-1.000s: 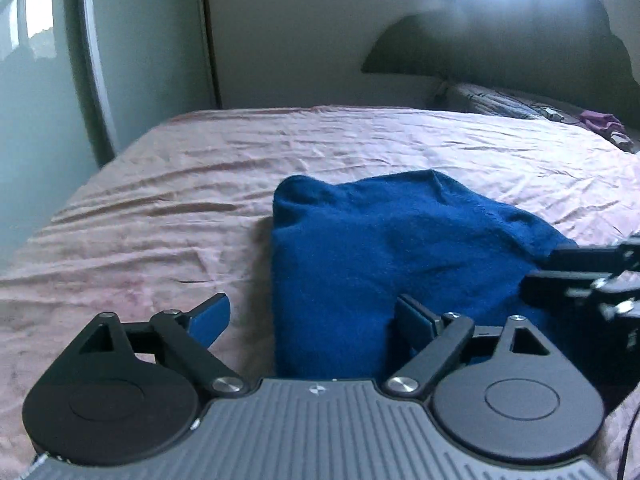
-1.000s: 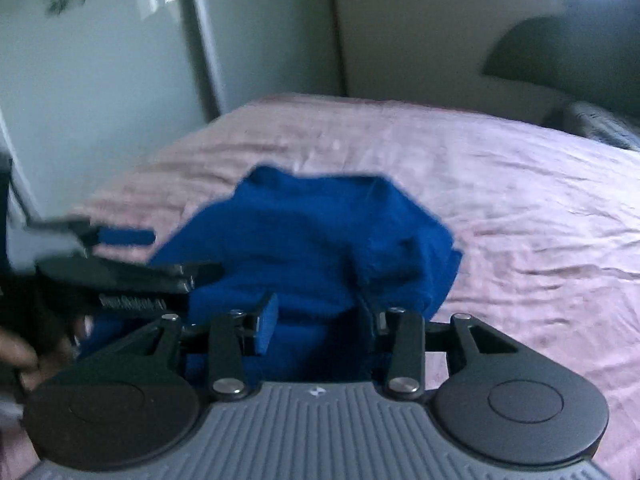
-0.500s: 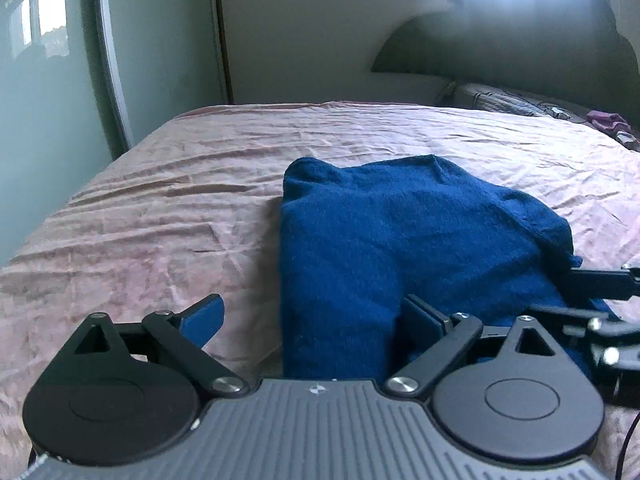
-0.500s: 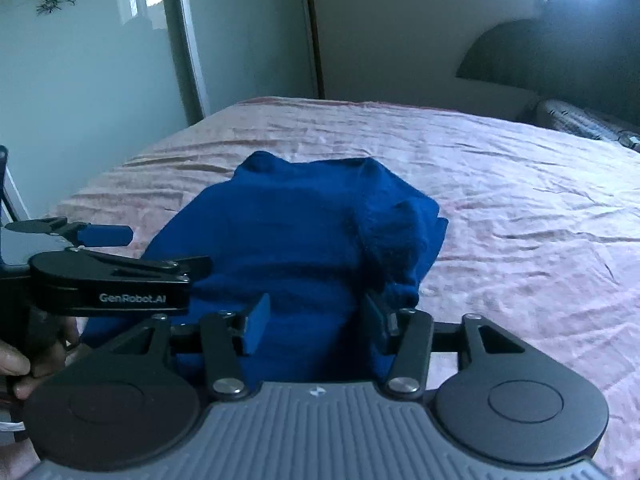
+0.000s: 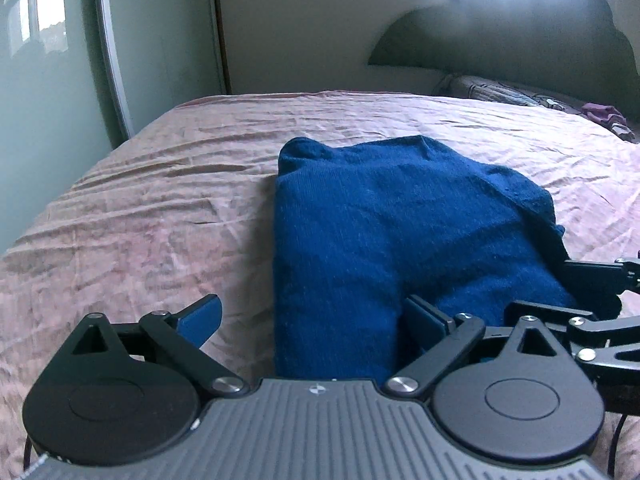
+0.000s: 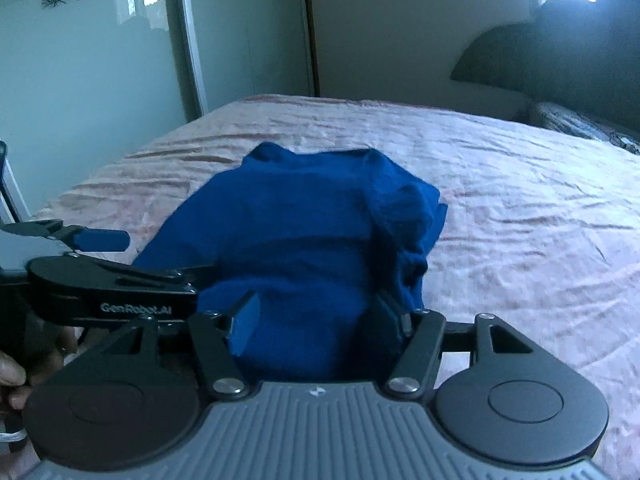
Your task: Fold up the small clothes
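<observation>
One blue knit garment [image 5: 384, 240] is laid on the pink bedsheet [image 5: 160, 208], folded lengthwise. Its long axis is run from the cameras toward the far side of the bed; the collar end is pointed away, the near end is pointed at both grippers.

Left gripper [image 5: 316, 320]: fingers are spread wide. The left fingertip [image 5: 200, 318] is seen over bare sheet, apart from the cloth. The right fingertip is set against the garment's top fold, near its middle. The garment's left edge is straddled, not clamped.

Right gripper [image 6: 316, 320]: fingers are set at a medium gap, with the garment's near end bulging between them. The left fingertip [image 6: 245, 322] is placed at the cloth's side; the right one is mostly hidden in bunched fabric at the garment's right edge. Firm pinching cannot be confirmed; a gap is visible.

In the right wrist view the left gripper [image 6: 116, 256] is seen at the garment's left side.

A dark headboard [image 5: 520, 32] and a mirrored wardrobe door [image 6: 88, 60] are visible beyond.
</observation>
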The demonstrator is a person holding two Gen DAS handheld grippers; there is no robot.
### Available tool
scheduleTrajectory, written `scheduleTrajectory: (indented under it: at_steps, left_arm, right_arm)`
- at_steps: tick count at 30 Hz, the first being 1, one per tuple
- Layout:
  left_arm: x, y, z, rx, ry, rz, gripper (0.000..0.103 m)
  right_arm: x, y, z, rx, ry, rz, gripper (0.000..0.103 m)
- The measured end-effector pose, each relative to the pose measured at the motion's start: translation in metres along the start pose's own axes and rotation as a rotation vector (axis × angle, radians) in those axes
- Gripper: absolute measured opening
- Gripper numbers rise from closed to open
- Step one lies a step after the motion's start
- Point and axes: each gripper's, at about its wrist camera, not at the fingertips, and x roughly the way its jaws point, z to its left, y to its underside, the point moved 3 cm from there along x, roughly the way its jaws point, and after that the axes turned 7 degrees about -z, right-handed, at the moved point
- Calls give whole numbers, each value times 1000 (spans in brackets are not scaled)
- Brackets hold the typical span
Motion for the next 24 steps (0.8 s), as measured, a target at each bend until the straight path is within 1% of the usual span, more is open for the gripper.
scheduleTrajectory:
  at_steps: [3, 8, 18, 19, 22, 24]
  left_arm:
    - [-4, 1, -1, 3, -1, -1, 99]
    - [-8, 4, -1, 0, 0, 1, 99]
    - [-18, 12, -3, -12, -1, 5, 99]
    - [-18, 12, -3, -12, -1, 5, 99]
    - [-19, 13, -3, -13, 0, 6, 99]
    - [-22, 14, -3, -16, 2, 7, 99]
  right_arm:
    - [-1, 1, -1, 19, 5, 2, 62]
    - [-14, 1, 3, 30, 3, -23, 62]
    - [-12, 12, 1, 54, 15, -2, 62]
    - [-13, 12, 2, 58, 16, -6, 64]
    - [-16, 10, 5, 62, 15, -16, 73]
    - [-18, 11, 7, 62, 20, -21, 74]
